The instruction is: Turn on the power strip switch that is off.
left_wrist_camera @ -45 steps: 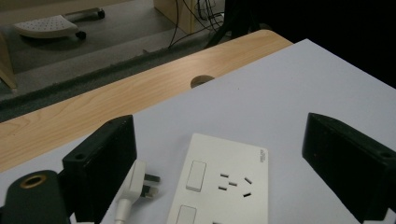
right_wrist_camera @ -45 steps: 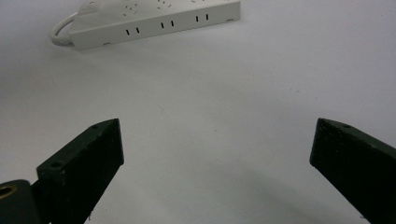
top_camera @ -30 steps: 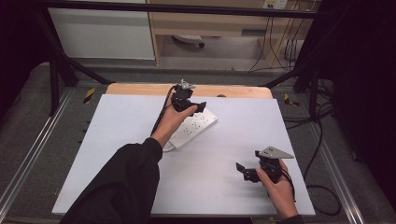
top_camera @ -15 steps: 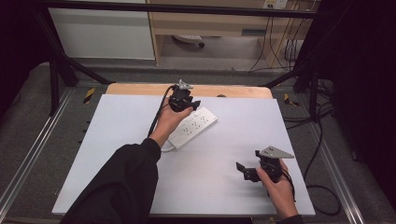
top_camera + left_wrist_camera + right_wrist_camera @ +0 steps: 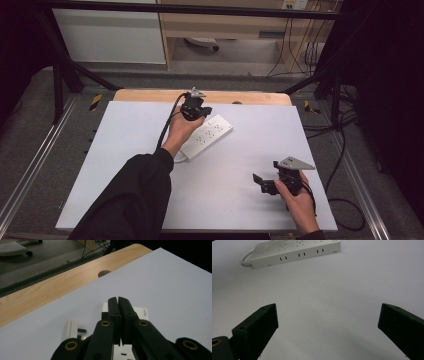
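From above, the left gripper (image 5: 196,111) hovers over the far half of a white power strip (image 5: 216,131) lying diagonally mid-table. Its own view shows jaws just closed together, empty, above the strip (image 5: 143,313). The right gripper (image 5: 328,325), jaws wide, faces the strip (image 5: 294,251) from well away.

Black sleeve (image 5: 135,200) on the left arm. Black left gripper (image 5: 194,109) with grey three-cornered plate, black cable, brass-ringed holes. Black right gripper (image 5: 270,184), same grey plate.
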Motion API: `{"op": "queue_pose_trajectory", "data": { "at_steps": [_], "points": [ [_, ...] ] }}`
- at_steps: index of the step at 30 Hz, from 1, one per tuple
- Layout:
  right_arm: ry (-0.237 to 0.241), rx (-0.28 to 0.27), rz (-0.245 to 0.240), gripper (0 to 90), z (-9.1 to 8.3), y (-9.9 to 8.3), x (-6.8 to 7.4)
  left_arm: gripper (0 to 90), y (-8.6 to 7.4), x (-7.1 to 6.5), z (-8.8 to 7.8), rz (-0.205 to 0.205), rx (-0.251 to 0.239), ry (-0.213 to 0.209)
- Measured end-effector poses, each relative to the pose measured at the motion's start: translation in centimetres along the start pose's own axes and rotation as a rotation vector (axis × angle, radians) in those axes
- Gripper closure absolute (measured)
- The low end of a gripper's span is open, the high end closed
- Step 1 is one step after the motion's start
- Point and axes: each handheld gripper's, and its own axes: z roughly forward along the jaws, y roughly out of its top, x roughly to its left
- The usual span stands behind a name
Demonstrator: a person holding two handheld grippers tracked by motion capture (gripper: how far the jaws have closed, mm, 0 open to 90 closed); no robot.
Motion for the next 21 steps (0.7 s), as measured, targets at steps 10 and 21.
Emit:
{"op": "queue_pose_trajectory", "data": {
  "at_steps": [10,21],
  "points": [
    [0.005,-0.003,0.0,3.2,0.0,0.0,0.0,90.0,-0.5,0.1,0.7,-0.008,0.021,-0.004],
    [0.01,0.0,0.0,3.2,0.0,0.1,0.1,90.0,-1.1,0.6,1.2,-0.015,0.04,-0.015]
  ]
}}
